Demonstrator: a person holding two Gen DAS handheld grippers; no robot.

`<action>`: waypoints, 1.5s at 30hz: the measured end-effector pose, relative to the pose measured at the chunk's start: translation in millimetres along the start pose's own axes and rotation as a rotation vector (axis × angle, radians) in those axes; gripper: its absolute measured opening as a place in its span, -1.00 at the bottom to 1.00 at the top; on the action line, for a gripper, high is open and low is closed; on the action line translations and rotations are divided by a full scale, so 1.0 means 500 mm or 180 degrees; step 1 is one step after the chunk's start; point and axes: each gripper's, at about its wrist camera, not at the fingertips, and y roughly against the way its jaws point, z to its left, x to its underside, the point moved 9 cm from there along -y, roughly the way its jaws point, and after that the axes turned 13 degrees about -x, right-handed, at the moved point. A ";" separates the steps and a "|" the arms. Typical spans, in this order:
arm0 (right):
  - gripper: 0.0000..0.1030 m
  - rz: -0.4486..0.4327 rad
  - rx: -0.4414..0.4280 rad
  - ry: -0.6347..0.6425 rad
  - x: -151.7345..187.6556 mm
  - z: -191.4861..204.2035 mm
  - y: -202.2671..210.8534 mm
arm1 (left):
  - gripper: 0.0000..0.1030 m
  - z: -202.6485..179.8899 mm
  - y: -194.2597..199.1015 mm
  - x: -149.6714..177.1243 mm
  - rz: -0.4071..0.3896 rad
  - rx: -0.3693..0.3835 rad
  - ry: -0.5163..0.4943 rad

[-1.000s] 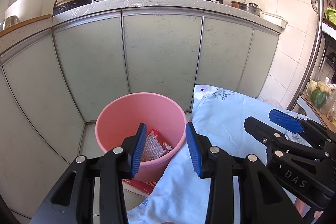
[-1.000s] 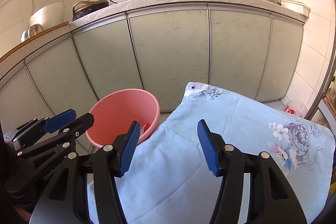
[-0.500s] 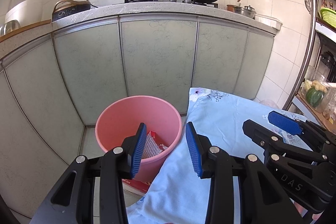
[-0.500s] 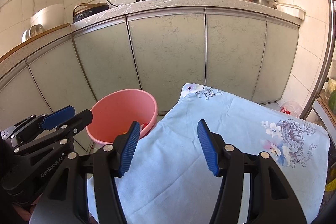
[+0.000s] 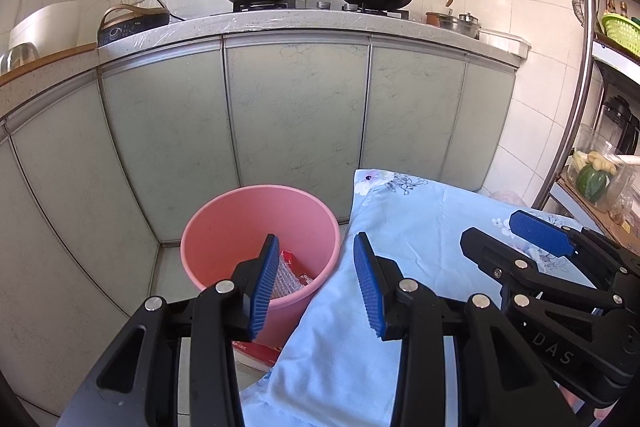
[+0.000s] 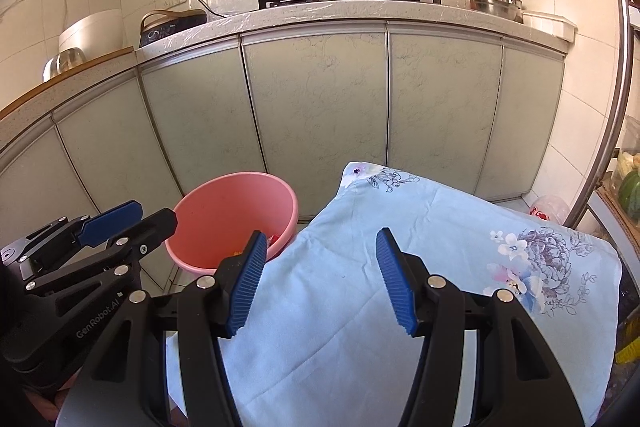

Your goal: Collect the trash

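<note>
Both grippers, left (image 5: 316, 283) & right (image 6: 320, 279): jaws open, empty. Cloth-covered desk (image 6: 440, 247) looks cleared; scan for leftover trash, drop over bucket (image 5: 224, 227) centre.

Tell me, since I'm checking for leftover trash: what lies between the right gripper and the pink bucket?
Only bare blue cloth lies between the right gripper and the bucket, in the right wrist view.

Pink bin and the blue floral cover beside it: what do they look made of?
Pink bin: probably moulded plastic, smooth with a dull sheen, thin even rim, uniform colour. Blue floral cover: woven fabric, likely cotton or a blend, matte, creased and draping softly, with a printed flower pattern.
</note>
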 end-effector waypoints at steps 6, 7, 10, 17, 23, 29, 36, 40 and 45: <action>0.12 -0.0002 0.0001 0.0006 0.000 0.001 0.002 | -0.26 0.000 0.004 0.000 -0.0010 0.0004 -0.0003; 0.12 -0.0004 0.0001 0.0005 0.000 0.001 0.003 | -0.26 -0.001 0.004 -0.001 -0.0010 0.0003 -0.0004; 0.12 -0.0008 0.0003 0.0005 0.000 0.002 0.004 | -0.26 -0.001 0.004 -0.001 -0.0008 0.0004 -0.0004; 0.12 -0.0013 0.0012 -0.0003 0.002 0.003 0.010 | -0.26 -0.002 0.009 -0.001 -0.0013 0.0004 -0.0010; 0.12 -0.0019 0.0013 -0.0007 0.002 0.001 0.012 | -0.26 -0.004 0.011 -0.002 -0.0017 0.0003 -0.0017; 0.12 -0.0021 0.0014 -0.0006 0.002 0.001 0.013 | -0.26 -0.005 0.014 -0.002 -0.0021 0.0004 -0.0033; 0.12 -0.0033 0.0015 -0.0020 0.001 -0.002 0.015 | -0.26 -0.010 0.015 -0.002 -0.0022 0.0003 -0.0052; 0.12 -0.0037 0.0018 -0.0020 0.003 -0.004 0.019 | -0.26 -0.011 0.016 -0.002 -0.0023 0.0001 -0.0051; 0.12 -0.0049 0.0021 -0.0030 0.003 -0.005 0.022 | -0.26 -0.013 0.016 -0.001 -0.0019 0.0002 -0.0061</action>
